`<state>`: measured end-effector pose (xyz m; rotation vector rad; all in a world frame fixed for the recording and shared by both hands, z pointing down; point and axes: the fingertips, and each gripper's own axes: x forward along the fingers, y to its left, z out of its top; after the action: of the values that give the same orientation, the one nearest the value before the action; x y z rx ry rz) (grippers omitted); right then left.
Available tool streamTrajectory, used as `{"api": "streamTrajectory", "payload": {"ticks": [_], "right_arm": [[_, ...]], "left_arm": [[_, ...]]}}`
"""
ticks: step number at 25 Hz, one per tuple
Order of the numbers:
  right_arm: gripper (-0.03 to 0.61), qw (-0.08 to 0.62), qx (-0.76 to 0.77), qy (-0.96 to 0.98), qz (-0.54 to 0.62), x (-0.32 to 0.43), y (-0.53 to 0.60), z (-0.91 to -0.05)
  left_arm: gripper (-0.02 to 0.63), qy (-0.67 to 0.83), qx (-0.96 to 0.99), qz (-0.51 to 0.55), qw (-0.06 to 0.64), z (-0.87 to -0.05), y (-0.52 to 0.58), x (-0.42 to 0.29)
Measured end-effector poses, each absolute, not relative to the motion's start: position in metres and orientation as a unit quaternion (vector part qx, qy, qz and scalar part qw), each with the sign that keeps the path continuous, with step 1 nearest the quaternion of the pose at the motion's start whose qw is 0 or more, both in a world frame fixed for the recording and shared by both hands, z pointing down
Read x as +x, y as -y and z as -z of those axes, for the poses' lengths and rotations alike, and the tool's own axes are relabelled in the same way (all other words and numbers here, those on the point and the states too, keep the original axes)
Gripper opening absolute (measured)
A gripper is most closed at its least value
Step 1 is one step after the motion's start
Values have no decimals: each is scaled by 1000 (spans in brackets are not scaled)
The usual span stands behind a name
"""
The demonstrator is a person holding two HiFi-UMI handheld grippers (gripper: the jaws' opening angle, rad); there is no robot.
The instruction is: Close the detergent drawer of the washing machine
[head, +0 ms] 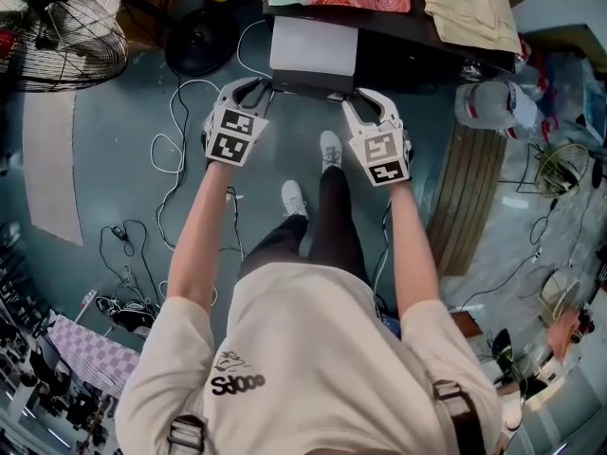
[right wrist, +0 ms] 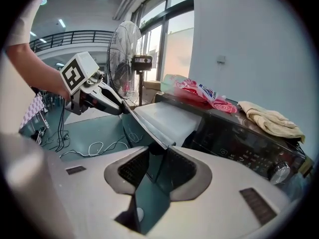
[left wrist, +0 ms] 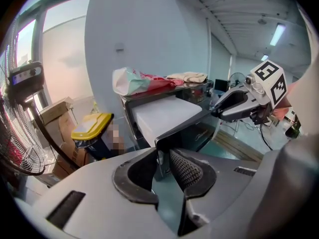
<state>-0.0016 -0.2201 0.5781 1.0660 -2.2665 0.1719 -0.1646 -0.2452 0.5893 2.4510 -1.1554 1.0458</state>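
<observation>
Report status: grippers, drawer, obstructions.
Left gripper and right gripper each clamped on a front corner of the detergent drawer. Drawer pulled out, not yet closed. Nothing visible blocking it.

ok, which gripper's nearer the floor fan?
Left. The left gripper is at the end of the drawer front toward the floor fan; the right gripper is at the opposite end, farther away.

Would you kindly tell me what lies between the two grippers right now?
The detergent drawer's dark front panel spans from the left gripper to the right gripper, as the head view shows.
</observation>
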Motion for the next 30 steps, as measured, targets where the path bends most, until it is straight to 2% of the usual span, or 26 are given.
{"api": "streamTrajectory", "payload": {"ticks": [13, 20, 30], "right_arm": [[121, 295, 434, 847, -81, 8, 283, -572], [123, 293, 452, 840, -71, 10, 306, -570], [126, 297, 459, 835, -68, 7, 315, -570]], "left_arm": [[87, 395, 845, -343, 111, -584, 306, -159], [130, 410, 847, -320, 107, -583, 332, -162], [143, 404, 848, -324, 113, -582, 343, -162]]}}
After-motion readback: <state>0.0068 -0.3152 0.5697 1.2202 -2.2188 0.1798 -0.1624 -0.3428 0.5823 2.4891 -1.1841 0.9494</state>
